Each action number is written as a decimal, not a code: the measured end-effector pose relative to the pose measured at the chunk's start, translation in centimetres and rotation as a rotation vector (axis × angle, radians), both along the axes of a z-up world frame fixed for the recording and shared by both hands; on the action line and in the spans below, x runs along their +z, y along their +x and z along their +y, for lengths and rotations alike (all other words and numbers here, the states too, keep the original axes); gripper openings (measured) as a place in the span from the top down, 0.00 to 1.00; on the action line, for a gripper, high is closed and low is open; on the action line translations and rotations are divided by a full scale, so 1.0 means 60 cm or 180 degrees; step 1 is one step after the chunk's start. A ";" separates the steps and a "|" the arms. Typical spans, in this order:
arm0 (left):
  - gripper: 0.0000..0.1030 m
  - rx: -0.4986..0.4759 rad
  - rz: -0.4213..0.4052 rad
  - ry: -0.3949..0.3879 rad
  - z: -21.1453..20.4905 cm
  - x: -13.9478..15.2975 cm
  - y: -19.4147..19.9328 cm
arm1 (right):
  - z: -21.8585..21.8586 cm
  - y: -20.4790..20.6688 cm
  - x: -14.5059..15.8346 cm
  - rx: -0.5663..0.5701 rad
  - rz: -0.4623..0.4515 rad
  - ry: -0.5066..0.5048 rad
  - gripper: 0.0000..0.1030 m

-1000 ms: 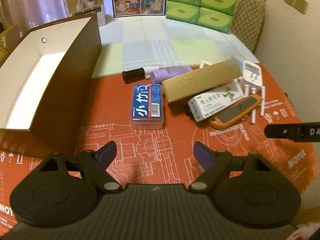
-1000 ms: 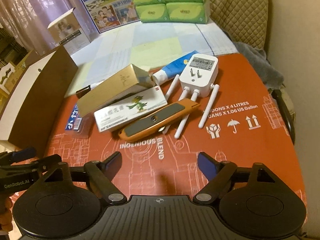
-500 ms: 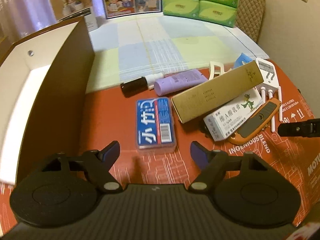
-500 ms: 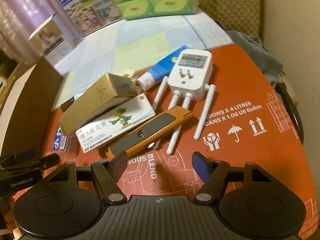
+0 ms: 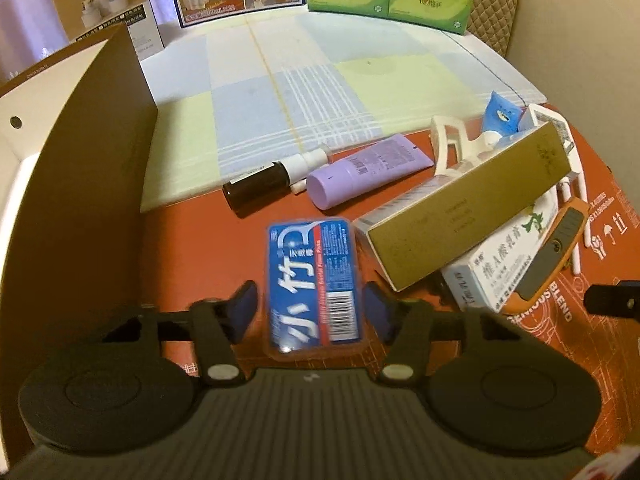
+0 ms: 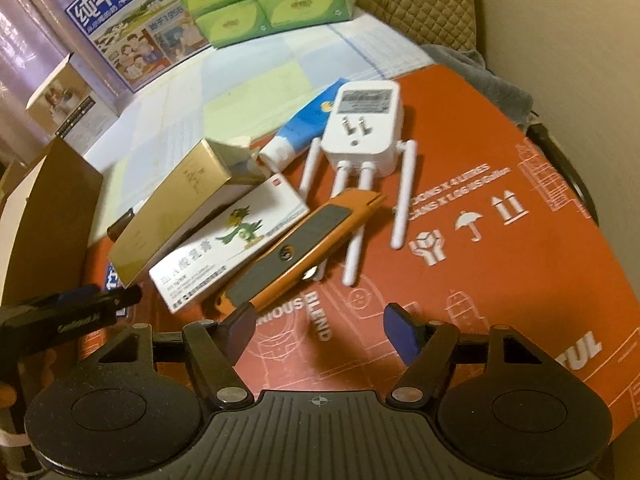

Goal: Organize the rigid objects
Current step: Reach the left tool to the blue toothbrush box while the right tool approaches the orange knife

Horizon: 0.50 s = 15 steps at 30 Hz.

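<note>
Straddling blue floss case, left gripper open-jawed.

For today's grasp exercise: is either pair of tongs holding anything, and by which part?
Nothing is held. The open left tongs straddle the blue floss box across its long sides; the right tongs are open.

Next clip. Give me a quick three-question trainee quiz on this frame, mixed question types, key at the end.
1. True or false: the left tongs are shut on the blue floss-pick box.
2. Multiple choice: what lies partly on top of the white medicine carton? A) the gold box B) the purple tube C) the dark spray bottle
3. Fill in: the orange utility knife lies across the antennas of the white ____.

Key
1. False: the tongs straddle the box, open, with a gap showing at each side.
2. A
3. plug-in router

The right tongs are open over bare red mat.
</note>
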<state>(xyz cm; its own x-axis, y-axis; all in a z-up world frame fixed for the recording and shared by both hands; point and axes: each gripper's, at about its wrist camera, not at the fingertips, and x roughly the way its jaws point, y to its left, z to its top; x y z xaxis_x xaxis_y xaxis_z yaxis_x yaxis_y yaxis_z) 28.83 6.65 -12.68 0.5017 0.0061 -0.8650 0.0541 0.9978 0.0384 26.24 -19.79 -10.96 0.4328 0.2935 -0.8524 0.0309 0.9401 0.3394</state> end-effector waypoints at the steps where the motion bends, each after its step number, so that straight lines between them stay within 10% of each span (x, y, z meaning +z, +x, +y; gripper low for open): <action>1: 0.50 -0.0003 -0.0018 0.0012 0.002 0.000 -0.001 | 0.007 0.002 -0.002 0.0022 0.0013 -0.0003 0.34; 15: 0.50 0.0355 0.0056 -0.0060 0.061 0.006 -0.064 | 0.093 0.041 -0.039 0.0234 0.0137 -0.0187 0.35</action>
<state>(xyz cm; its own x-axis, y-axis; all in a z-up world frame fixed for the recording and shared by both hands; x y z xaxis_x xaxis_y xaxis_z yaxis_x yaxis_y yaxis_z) 25.01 10.29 -12.33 0.4836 0.0446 -0.8741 -0.0569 0.9982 0.0194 28.67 -14.22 -13.29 0.3746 0.2720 -0.8864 -0.0257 0.9587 0.2833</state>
